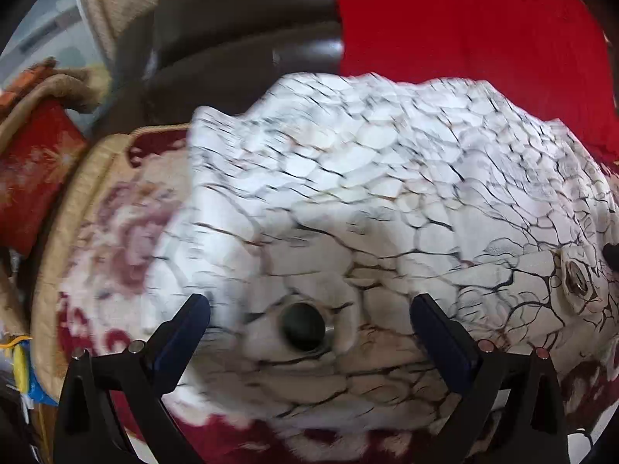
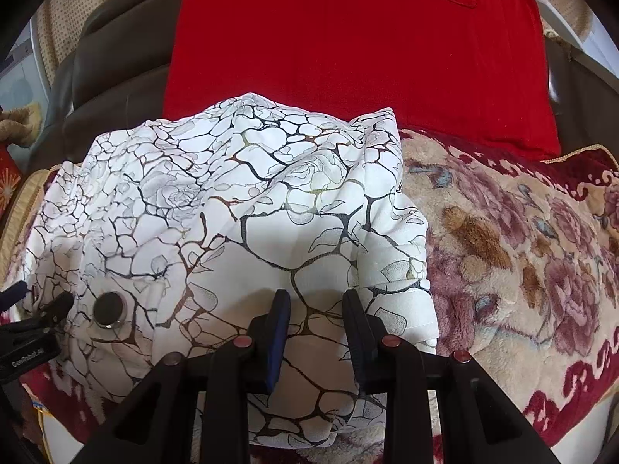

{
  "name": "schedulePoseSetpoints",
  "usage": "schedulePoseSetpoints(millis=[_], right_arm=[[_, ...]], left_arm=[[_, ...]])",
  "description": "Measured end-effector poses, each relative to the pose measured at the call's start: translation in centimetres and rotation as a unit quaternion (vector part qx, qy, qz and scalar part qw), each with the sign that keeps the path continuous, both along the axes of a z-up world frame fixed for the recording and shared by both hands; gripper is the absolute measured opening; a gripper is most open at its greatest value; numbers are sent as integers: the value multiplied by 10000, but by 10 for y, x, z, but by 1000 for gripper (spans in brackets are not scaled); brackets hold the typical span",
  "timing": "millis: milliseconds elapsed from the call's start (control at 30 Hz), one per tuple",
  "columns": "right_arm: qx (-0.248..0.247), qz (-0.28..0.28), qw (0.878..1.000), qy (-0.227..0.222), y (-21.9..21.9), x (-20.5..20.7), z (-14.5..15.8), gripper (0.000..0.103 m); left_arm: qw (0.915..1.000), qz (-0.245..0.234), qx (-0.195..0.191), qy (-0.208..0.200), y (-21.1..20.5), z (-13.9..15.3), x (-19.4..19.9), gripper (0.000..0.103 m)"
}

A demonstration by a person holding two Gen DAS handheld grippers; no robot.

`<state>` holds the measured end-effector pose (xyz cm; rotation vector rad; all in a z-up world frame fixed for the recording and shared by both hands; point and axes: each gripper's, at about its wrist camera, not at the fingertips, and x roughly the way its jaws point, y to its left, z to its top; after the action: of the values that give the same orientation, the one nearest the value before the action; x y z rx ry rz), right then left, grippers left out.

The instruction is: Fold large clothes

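Observation:
A white padded jacket (image 2: 216, 201) with a black crackle and rose print lies crumpled on a floral blanket. In the right wrist view my right gripper (image 2: 315, 301) is shut on a thick fold near the jacket's right edge, and the cloth fills the gap between the blue pads. My left gripper (image 1: 309, 303) hovers open and wide over the jacket (image 1: 348, 178), with a dark round snap button (image 1: 302, 326) between its fingers and nothing gripped. That view is blurred. The same button (image 2: 111, 309) and the left gripper (image 2: 27, 309) show at the left edge of the right wrist view.
The floral blanket (image 2: 522, 251) in beige and dark red covers the seat. A red cloth (image 2: 348, 50) hangs over the dark brown sofa back (image 2: 116, 77) behind the jacket. A red patterned cushion (image 1: 31, 178) lies at the left.

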<state>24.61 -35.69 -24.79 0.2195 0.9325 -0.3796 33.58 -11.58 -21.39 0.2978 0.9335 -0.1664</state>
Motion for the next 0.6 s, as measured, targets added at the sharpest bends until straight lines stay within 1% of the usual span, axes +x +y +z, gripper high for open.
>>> schedulePoseSetpoints(millis=[67, 100, 133, 200, 267, 367, 400, 433, 467, 500, 533, 600], right_arm=[[128, -15, 9997, -197, -3, -2, 12, 32], [140, 27, 9995, -286, -2, -1, 19, 32], [108, 78, 9994, -329, 0, 3, 25, 32], [158, 160, 9991, -357, 5, 14, 31, 32], [225, 178, 9989, -370, 8, 27, 34, 32], [161, -27, 9992, -368, 6, 43, 29, 32], [169, -123, 9995, -226, 3, 50, 20, 32], [256, -149, 9995, 78, -2, 59, 4, 32], [413, -124, 9985, 342, -4, 64, -9, 33], [539, -142, 9976, 402, -7, 66, -16, 32], [564, -178, 9976, 352, -8, 65, -16, 32], [509, -168, 9980, 342, -6, 66, -4, 32]], left_arm=[[9993, 155, 53, -345, 17, 16, -4, 103], [9988, 267, 70, -415, 29, 22, -3, 103], [9982, 393, 154, -419, 40, 25, 0, 103], [9951, 715, 507, -459, 63, 26, 8, 103], [9930, 916, 612, -424, 84, 22, 15, 103], [9938, 1027, 426, 10, 106, 2, 27, 103], [9941, 993, 369, 233, 108, -10, 33, 103], [9938, 964, 280, 473, 109, -22, 38, 103], [9938, 959, 192, 526, 111, -25, 39, 103], [9939, 969, 86, 524, 113, -26, 40, 103], [9940, 964, -8, 508, 115, -23, 40, 103], [9941, 981, -205, 421, 124, -14, 41, 103]])
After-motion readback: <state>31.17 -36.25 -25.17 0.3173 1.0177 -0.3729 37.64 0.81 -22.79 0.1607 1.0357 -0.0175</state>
